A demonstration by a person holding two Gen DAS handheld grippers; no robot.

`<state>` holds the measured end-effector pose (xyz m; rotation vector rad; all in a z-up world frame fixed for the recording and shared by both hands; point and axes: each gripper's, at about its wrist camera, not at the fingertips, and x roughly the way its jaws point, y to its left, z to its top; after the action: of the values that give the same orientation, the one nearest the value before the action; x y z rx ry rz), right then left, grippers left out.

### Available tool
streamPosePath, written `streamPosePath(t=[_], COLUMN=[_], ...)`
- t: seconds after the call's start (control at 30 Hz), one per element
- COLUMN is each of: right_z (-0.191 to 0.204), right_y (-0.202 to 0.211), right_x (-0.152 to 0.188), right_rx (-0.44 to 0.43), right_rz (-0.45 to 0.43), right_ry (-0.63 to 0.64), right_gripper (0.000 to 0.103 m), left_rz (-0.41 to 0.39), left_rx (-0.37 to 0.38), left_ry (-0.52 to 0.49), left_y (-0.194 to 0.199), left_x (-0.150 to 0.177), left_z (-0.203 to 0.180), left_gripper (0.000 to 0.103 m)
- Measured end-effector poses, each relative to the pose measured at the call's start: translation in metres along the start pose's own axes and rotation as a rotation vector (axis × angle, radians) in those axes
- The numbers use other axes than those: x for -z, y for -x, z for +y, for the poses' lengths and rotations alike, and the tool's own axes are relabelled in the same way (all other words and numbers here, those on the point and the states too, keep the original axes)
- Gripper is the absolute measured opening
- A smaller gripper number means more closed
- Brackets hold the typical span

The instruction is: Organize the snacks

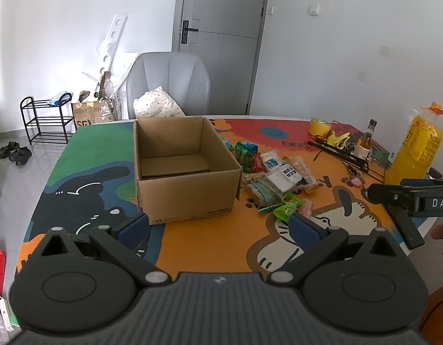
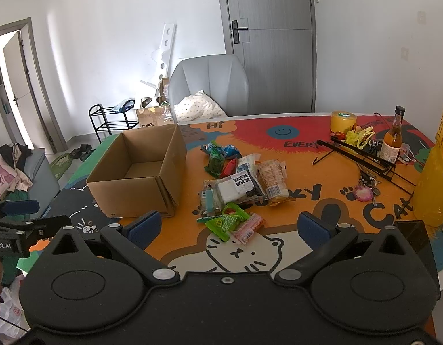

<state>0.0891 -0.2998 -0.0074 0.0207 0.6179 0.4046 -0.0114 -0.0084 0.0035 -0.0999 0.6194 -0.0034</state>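
Note:
An open cardboard box [image 1: 181, 172] [image 2: 138, 172] stands empty on the colourful table mat. To its right lies a pile of wrapped snacks [image 1: 273, 178] [image 2: 238, 184], with green and pink packets [image 2: 236, 224] nearest me. My left gripper [image 1: 218, 227] hovers open in front of the box's near right corner, holding nothing. My right gripper [image 2: 228, 227] is open above the table's front edge, just short of the green and pink packets. Each gripper shows at the edge of the other's view.
A yellow tape roll [image 2: 343, 121], a glass bottle [image 2: 392, 141], a black wire rack [image 2: 362, 155], keys [image 2: 365, 189] and a big yellow bag [image 2: 435, 172] crowd the right side. A grey chair [image 1: 169, 83] stands behind the table. A black phone [image 2: 414, 235] lies near the right edge.

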Motion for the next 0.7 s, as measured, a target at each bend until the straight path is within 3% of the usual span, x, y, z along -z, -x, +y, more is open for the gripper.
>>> streamPosePath(t=[0.7], right_z=[-0.0029], right_y=[-0.0055], right_x=[0.0024], right_rx=[-0.005], right_rz=[0.010], right_ry=[0.006], right_gripper=[0.103], left_rz=[0.015], left_rx=[0.007], left_ry=[0.003], left_y=[-0.0088], left_x=[0.0055], left_z=[-0.0006], left_gripper=[0.103])
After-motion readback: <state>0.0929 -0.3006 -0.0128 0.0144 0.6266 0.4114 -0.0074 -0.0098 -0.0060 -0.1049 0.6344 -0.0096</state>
